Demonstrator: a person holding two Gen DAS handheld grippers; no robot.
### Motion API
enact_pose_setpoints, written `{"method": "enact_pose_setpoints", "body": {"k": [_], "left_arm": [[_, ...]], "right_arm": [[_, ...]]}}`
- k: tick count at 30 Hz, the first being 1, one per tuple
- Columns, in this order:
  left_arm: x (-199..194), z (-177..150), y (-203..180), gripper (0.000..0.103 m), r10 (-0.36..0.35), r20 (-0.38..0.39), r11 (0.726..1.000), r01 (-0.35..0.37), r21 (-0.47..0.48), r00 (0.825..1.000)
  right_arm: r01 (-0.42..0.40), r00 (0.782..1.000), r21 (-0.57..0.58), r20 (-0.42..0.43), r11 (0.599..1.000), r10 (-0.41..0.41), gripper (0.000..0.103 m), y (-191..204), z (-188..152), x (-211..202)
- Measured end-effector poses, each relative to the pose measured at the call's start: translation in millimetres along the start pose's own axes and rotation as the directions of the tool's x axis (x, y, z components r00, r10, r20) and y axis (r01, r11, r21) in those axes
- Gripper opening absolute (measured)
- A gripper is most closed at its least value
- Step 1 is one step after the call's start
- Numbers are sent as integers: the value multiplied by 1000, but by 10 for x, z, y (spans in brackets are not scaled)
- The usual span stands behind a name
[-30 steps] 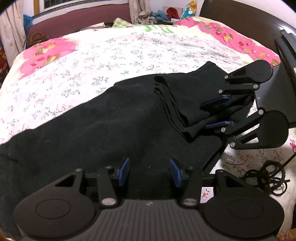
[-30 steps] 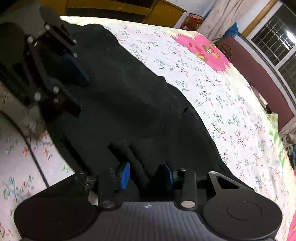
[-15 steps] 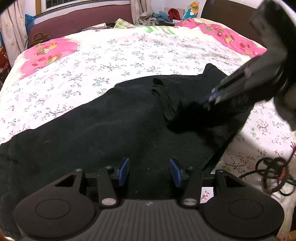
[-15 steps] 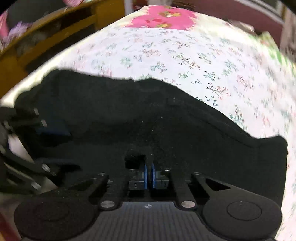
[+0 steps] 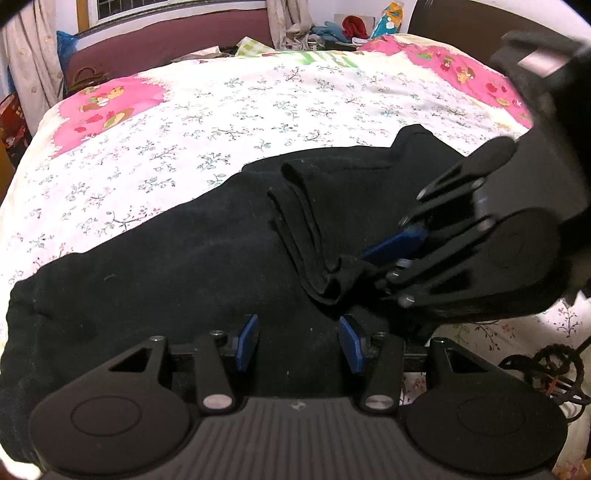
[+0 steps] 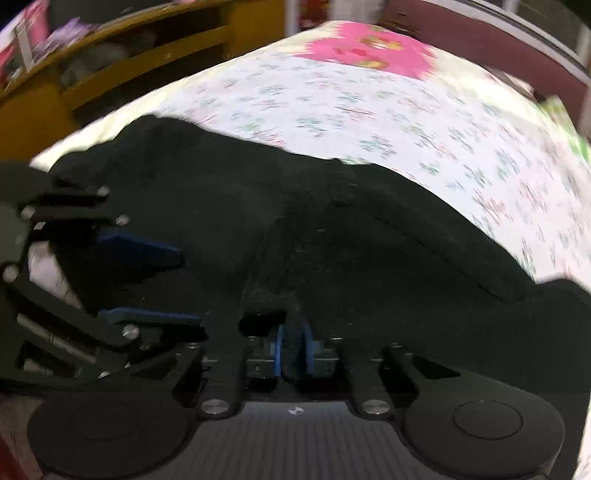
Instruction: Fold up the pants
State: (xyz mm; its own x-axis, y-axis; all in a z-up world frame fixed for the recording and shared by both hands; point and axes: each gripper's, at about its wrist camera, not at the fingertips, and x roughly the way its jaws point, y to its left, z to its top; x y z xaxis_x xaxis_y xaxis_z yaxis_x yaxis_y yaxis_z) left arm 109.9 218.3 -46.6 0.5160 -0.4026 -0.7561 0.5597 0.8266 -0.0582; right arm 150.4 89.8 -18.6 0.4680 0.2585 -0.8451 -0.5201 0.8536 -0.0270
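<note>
Black pants (image 5: pixel 192 258) lie spread across the floral bedsheet (image 5: pixel 229 110), with the right end folded back over itself. My left gripper (image 5: pixel 297 341) is open, its blue pads over the pants' near edge, holding nothing. My right gripper (image 5: pixel 376 258) comes in from the right and is shut on the folded pants end. In the right wrist view the pads (image 6: pixel 294 350) pinch black cloth (image 6: pixel 332 236), and the open left gripper (image 6: pixel 147 284) shows at the left.
A black cord (image 5: pixel 554 369) lies coiled on the sheet at the right. Clutter and a dark headboard (image 5: pixel 461 26) sit at the bed's far end. A yellow wooden shelf (image 6: pixel 129 48) stands beyond the bed in the right wrist view.
My right gripper closed on the folded pants end and has carried it toward my left gripper, near the pants' front edge. The left gripper stayed still and open.
</note>
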Motion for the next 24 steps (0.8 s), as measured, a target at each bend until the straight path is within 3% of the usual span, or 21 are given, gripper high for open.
{"method": "enact_pose_setpoints", "body": {"k": [4,6,9,11,13,16,19,22,24], "left_arm": [[-65,-33,29,57,9,1,1000,-9,-15,1000],[-81,-52,64,57,18,-4,1000,-18,-24,1000],[-107,-56,88,57,40,-13,999,-41,-31,999],[-149,-63,112,57,57,-11,997,-57,-43,998],[-213,-76,200,57,70,-11,994,-71,-82,997],[-381,-132,370,57,143,-10,981,-143,-131,990],[-623,-214,607,57,215,1,947,-208,-245,977],[-843,-309,840,57,319,-8,884,-301,-357,948],[-910,-394,953,57,351,-25,837,-325,-441,936]], "right_arm": [[-55,997,26,58,998,53,23,-77,102,-404],[-75,991,65,117,995,67,33,-150,182,-578],[-117,977,162,194,980,84,34,-318,245,-559],[-113,985,246,154,962,77,33,-442,192,-296],[-72,997,254,19,965,70,32,-455,112,23],[-58,998,205,16,977,55,32,-376,138,11],[-53,997,112,69,992,45,32,-243,263,-181],[-40,994,50,102,998,34,28,-176,379,-204],[-35,999,98,22,995,33,28,-269,360,31]]}}
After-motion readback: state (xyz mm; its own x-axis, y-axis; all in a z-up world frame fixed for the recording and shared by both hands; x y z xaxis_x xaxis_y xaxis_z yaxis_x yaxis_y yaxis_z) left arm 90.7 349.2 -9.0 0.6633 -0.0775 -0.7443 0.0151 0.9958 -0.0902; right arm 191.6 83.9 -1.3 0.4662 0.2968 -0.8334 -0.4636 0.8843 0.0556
